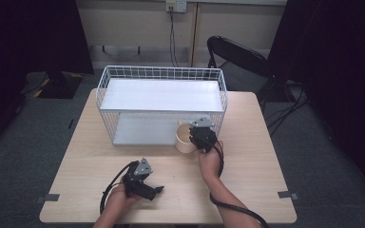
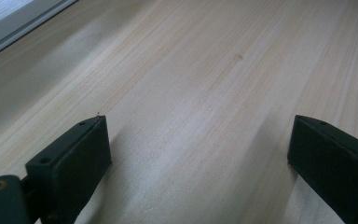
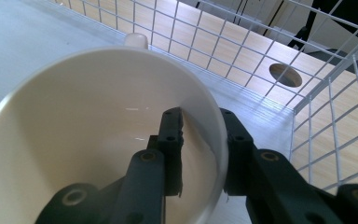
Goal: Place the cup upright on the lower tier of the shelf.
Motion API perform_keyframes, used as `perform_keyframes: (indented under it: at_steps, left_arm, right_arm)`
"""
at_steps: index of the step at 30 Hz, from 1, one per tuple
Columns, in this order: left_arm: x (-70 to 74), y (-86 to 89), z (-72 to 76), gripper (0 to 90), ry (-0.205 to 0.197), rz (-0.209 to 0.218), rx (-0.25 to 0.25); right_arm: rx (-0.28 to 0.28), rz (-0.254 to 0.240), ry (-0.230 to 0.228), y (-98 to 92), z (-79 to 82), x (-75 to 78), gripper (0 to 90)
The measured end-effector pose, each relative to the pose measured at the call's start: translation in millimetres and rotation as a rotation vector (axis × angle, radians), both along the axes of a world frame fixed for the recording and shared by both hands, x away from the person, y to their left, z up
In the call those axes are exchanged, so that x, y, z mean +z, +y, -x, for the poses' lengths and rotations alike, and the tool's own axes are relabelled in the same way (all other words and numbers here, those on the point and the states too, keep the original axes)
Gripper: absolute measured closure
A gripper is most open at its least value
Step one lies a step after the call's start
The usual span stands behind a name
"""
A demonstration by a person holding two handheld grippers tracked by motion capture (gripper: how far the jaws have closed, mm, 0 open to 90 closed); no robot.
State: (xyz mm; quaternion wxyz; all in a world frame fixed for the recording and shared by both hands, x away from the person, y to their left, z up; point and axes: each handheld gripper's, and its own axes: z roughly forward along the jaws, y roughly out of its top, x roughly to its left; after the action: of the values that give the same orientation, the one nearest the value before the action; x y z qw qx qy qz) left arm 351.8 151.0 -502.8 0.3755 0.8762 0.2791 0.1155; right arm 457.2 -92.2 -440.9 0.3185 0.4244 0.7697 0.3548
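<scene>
We see a cream cup [image 1: 186, 137] standing right of centre in the high view, at the front edge of the lower shelf of a white wire rack [image 1: 161, 76]. It looks empty inside in the right gripper view [image 3: 88, 140]. The right tongs [image 1: 200, 136] straddle the cup's wall: one jaw inside the cup, the other outside. A thin gap seems to show between the inner jaw and the wall, so we read the hold as loosened, not pressing. The cup's small handle [image 3: 136, 40] sits at the far rim, top centre of that frame.

The rack has two white shelves, upper and lower, and both look bare apart from the cup. It stands on the light wood surface [image 1: 256, 156], at the centre of the high view.

The left tongs [image 1: 149, 189] rest low at lower centre-left of the high view, well apart from the cup. Their jaws stand wide apart over bare wood in the left gripper view [image 2: 198, 154], with nothing between them.
</scene>
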Motion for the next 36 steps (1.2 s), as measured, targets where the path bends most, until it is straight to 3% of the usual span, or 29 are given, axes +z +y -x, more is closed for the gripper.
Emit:
perform_keyframes:
  at_steps: [8,11,16,23,36]
  left_arm:
    - [0.1,0.1,-0.1,5.3,-0.001,-0.002,-0.001]
    - [0.0,0.0,0.0,5.3,0.000,0.000,0.000]
    - [0.1,0.0,0.0,5.3,0.000,-0.001,0.000]
    - [0.0,0.0,0.0,5.3,0.000,0.000,0.000]
    - [0.0,-0.1,-0.3,5.3,-0.001,-0.001,0.000]
  right_arm:
    - [0.009,-0.008,0.021,-2.0,-1.4,3.1,79.6]
    - [0.008,0.007,-0.007,-1.7,-0.6,7.6,82.2]
    - [0.002,-0.002,-0.007,-0.2,-1.3,7.3,82.2]
    - [-0.009,-0.012,-0.009,-0.9,-3.9,6.8,80.9]
    - [-0.036,-0.049,-0.020,-7.9,-6.6,14.6,70.2]
